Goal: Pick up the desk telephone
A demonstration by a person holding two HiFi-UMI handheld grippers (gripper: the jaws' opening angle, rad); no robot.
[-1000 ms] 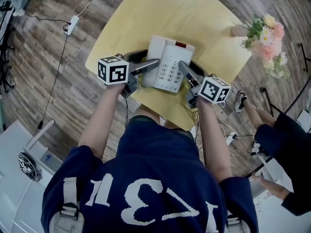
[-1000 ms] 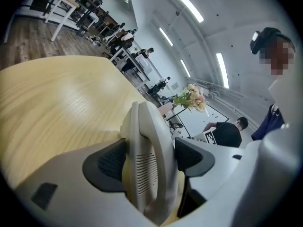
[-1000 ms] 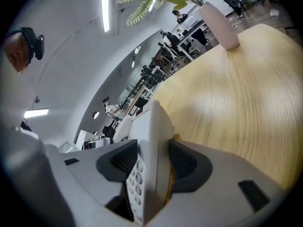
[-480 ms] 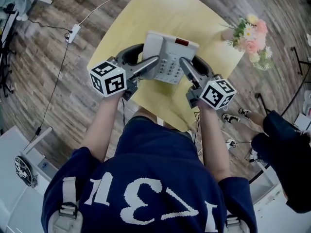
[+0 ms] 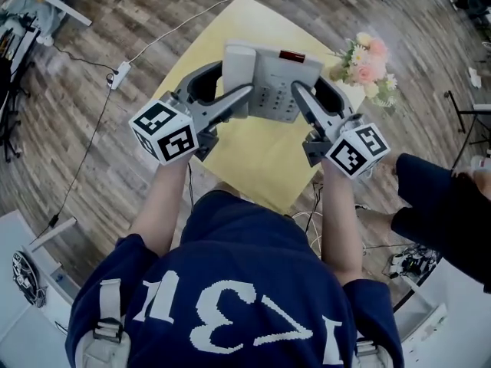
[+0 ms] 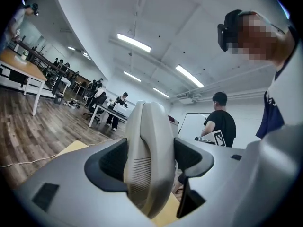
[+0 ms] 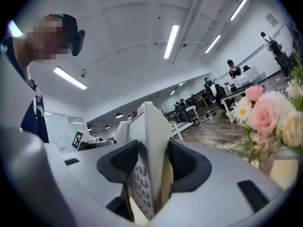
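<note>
I hold both arms out straight in front of me, bare from the elbows down, with my blue sleeves near my shoulders. My left tongs (image 5: 221,92) reach in from the left and my right tongs (image 5: 318,92) reach in from the right, so the two lean in toward each other like the sides of a roof. The marker cubes sit just past my hands, one on each side. Between the tongs is the desk telephone (image 5: 270,81). It is up in the air over the far part of the yellow surface (image 5: 261,159), with its buttons facing up at me and the handset lying on its left side. My left tongs pinch the handset end: in the left gripper view the dark pads (image 6: 112,163) press on both sides of the pale handset. My right tongs pinch the other edge, by the number keys, and in the right gripper view the dark pads (image 7: 124,161) squeeze that thin edge from both sides. A bunch of pink and white flowers (image 5: 365,61) stands on the surface just beside my right tongs. The wooden floor (image 5: 92,167) lies all around, with a white cord and power strip (image 5: 119,75) off to the left. Another person in dark clothes (image 5: 441,205) is at the right.
</note>
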